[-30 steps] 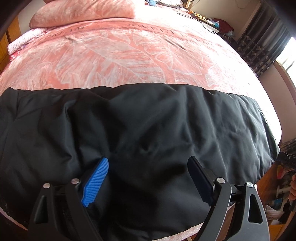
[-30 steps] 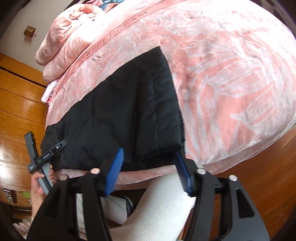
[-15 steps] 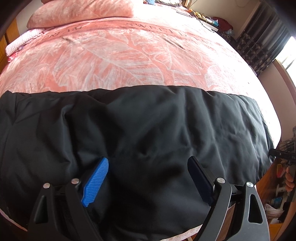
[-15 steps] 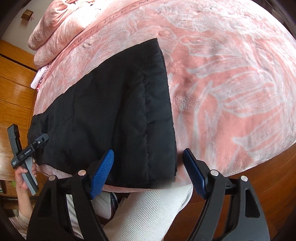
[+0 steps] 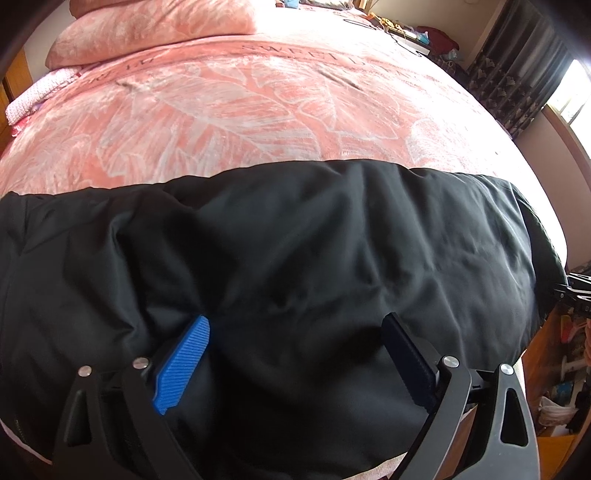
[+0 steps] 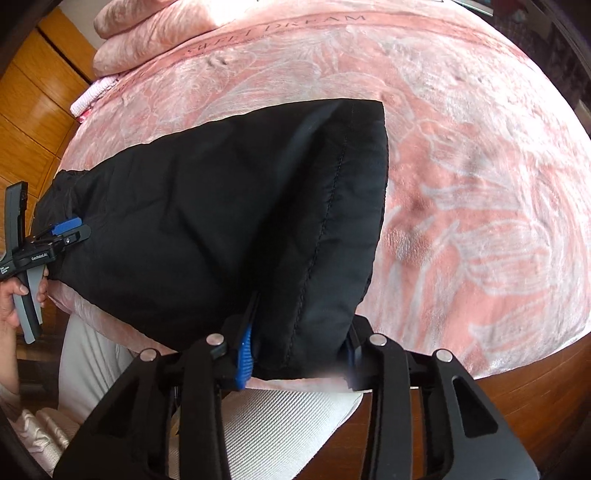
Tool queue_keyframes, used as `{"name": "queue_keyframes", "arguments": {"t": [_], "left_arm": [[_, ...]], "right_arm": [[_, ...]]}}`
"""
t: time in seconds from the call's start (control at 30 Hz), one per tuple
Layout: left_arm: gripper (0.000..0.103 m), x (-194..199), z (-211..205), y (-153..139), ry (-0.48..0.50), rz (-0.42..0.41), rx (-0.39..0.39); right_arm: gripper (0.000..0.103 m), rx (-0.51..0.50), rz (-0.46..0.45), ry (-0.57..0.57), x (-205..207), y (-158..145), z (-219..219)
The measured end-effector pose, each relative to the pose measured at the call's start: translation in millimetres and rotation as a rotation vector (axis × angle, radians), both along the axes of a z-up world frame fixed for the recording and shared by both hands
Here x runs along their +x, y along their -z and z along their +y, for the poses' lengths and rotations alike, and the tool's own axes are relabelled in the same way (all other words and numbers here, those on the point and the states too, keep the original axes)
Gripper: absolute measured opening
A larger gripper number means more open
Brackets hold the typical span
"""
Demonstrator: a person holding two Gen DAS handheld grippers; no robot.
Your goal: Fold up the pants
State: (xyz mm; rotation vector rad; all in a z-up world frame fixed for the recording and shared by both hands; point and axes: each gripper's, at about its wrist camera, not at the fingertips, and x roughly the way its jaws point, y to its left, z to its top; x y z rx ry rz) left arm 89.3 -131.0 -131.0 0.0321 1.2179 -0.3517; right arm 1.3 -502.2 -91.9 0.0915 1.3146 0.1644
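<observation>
Two tongs flank your black pants across the frame's lower half on the pink bed: left tongs spread apart, right tongs clamping the hem, likely for folding

Right gripper jaws clamp the black pants hem (near the bed edge).

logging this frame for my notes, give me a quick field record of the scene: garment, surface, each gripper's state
garment: black padded fabric pants, lying flat along the near edge of the bed
surface: pink leaf-print plush blanket
left gripper: jaws open, over the pants
right gripper: jaws around the hem end of the pants; firm grip cannot be told
backdrop: pink pillow
</observation>
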Motion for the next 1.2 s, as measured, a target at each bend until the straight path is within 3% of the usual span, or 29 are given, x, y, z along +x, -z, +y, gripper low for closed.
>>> {"name": "queue_keyframes", "arguments": {"t": [0.17, 0.33, 0.5, 0.67, 0.73, 0.83, 0.93, 1.07, 1.13, 1.2], "left_arm": [[0.095, 2.7, 2.0, -1.2, -0.033, 0.018, -0.018], [0.095, 4.8, 1.3, -9.2, -0.063, 0.014, -0.023], [0.095, 5.4, -4.8, -26.4, -0.064, -0.052, -0.063], [0.095, 9.0, -4.1, -13.6, -0.07, -0.02, -0.037], [0.095, 8.9, 0.0, -7.8, -0.064, -0.026, 0.009], [0.095, 8.2, 9.1, -1.9, -0.062, -0.027, 0.044], [0.095, 6.8, 13.3, -2.2, -0.067, -0.025, 0.039], [0.095, 5.3, 9.2, -9.9, -0.064, -0.04, 0.03], [0.095, 4.3, 4.0, -14.1, -0.055, -0.053, 0.02], [0.095, 4.6, -4.5, -15.5, -0.038, -0.062, 0.018]], "right_arm": [[0.029, -0.016, -0.022, 0.003, 1.7, -9.2, 1.6], [0.026, -0.04, -0.117, 0.006, 8.3, -48.8, -1.1], [0.026, -0.057, -0.223, 0.063, 23.0, -84.1, -24.5], [0.026, -0.093, -0.081, -0.004, 20.4, -47.8, -6.4], [0.026, -0.116, -0.009, -0.016, 10.0, -26.2, 1.3], [0.026, -0.047, 0.083, 0.016, -1.1, 2.7, -2.5], [0.027, 0.001, 0.084, 0.041, -8.7, 7.0, -6.1], [0.027, 0.108, 0.049, 0.014, -15.5, -14.9, -6.4], [0.027, 0.074, 0.052, -0.006, -15.8, -16.3, -3.3], [0.028, -0.004, 0.104, -0.017, -13.6, 0.6, 1.0]]}}
